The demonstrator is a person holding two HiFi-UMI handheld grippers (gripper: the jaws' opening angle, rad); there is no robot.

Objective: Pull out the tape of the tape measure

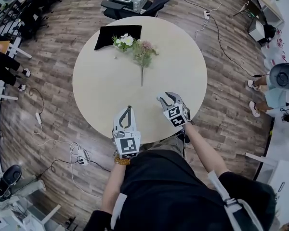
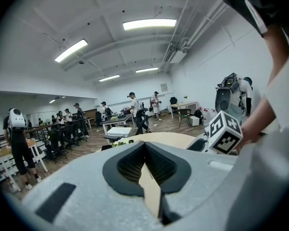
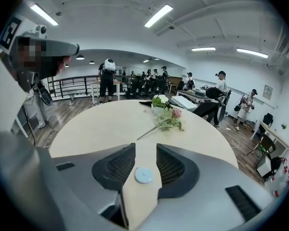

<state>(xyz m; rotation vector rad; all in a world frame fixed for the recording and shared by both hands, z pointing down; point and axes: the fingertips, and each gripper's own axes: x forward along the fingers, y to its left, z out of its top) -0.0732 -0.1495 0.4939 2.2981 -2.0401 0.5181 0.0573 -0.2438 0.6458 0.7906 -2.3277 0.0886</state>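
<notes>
wood flooring is running under a round table (image 1: 96, 85), with desks, chairs and standing people well apart from the table on several sides. flowers (image 1: 142, 52) are lying on the table past its middle, stem pointing back toward the table's near edge. a black cloth (image 1: 116, 34) is lying at the table's far edge, just behind the blooms. both grippers are hovering over the table's near edge. the left gripper (image 1: 129, 107) is pointing toward the table's middle, its fingers meeting at the tips with nothing between them. the right gripper (image 1: 165, 96) is tilting down at the table, its fingers standing moderately apart. a small round white tape measure (image 3: 144, 174) is lying flat on the table by the near edge, showing in the gap between the right fingers. neither pad is pressing on it.
</notes>
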